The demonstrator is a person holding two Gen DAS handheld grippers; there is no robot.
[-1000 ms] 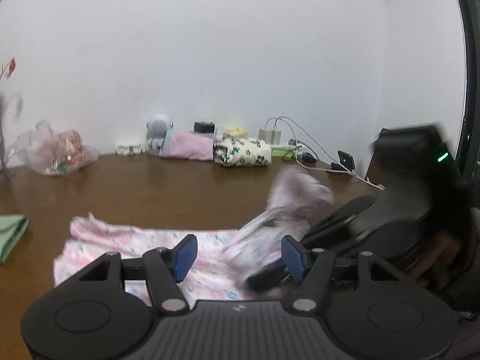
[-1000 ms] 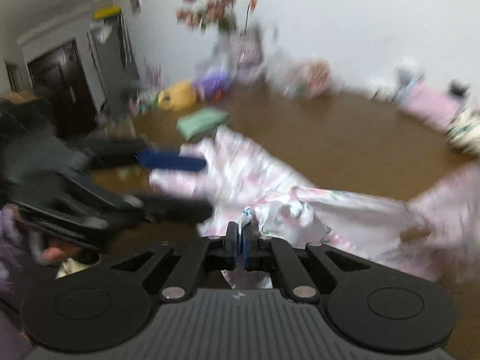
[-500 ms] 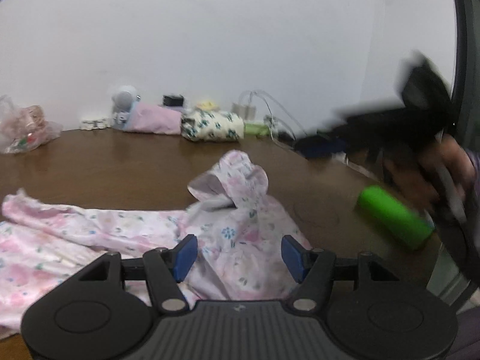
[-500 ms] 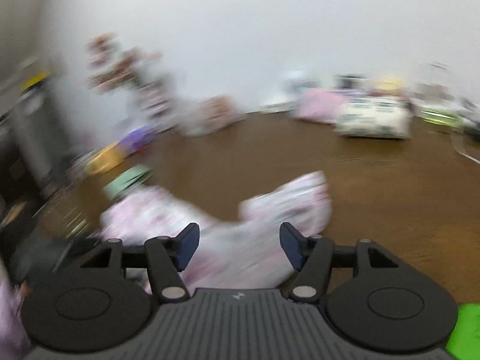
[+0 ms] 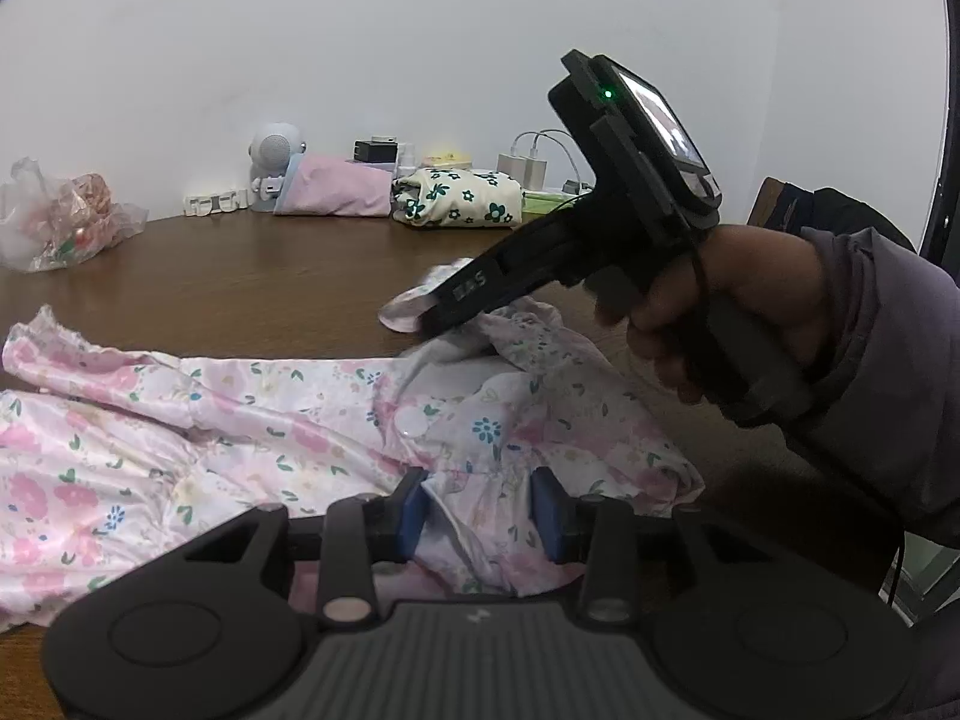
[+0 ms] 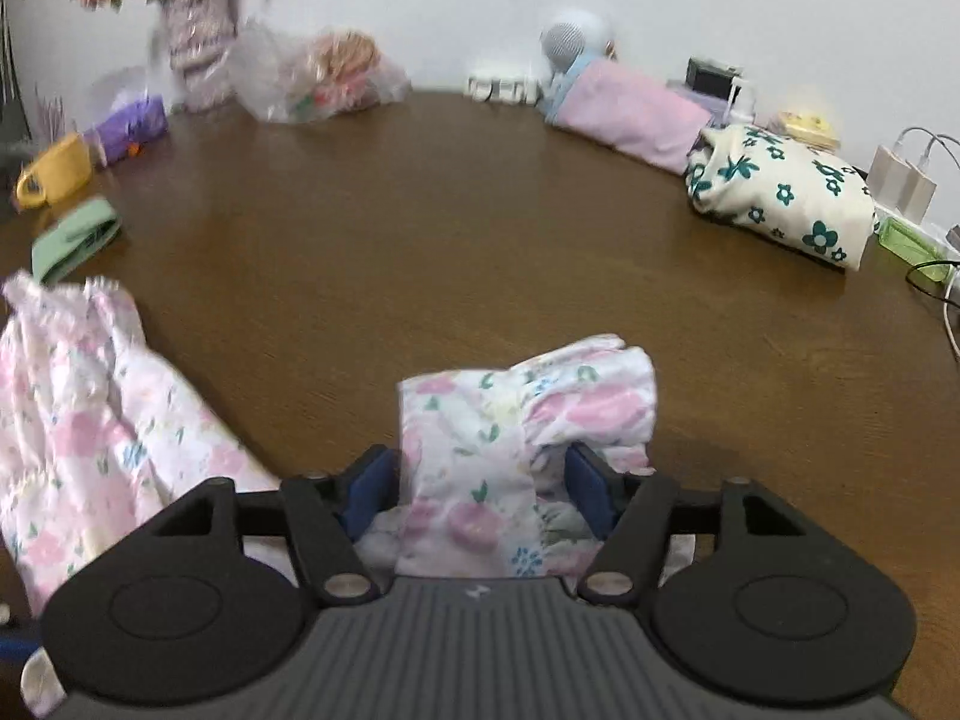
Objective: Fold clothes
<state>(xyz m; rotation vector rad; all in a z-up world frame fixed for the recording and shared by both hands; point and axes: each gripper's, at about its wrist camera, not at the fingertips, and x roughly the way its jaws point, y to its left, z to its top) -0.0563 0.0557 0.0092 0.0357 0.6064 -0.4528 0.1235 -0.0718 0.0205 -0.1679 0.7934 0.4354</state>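
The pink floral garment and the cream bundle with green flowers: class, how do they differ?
The pink floral garment lies spread and rumpled near the tongs; the cream bundle sits compact by the wall. The garment's flowers are pink, the bundle's dark green. Both rest on the brown table.

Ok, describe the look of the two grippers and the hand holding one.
Both grippers are black, with ribbed grey bodies and blue finger pads. The left gripper shows round discs either side. The right gripper carries a screen, a green LED and white lettering; a bare hand in a grey-purple sleeve grips its handle.
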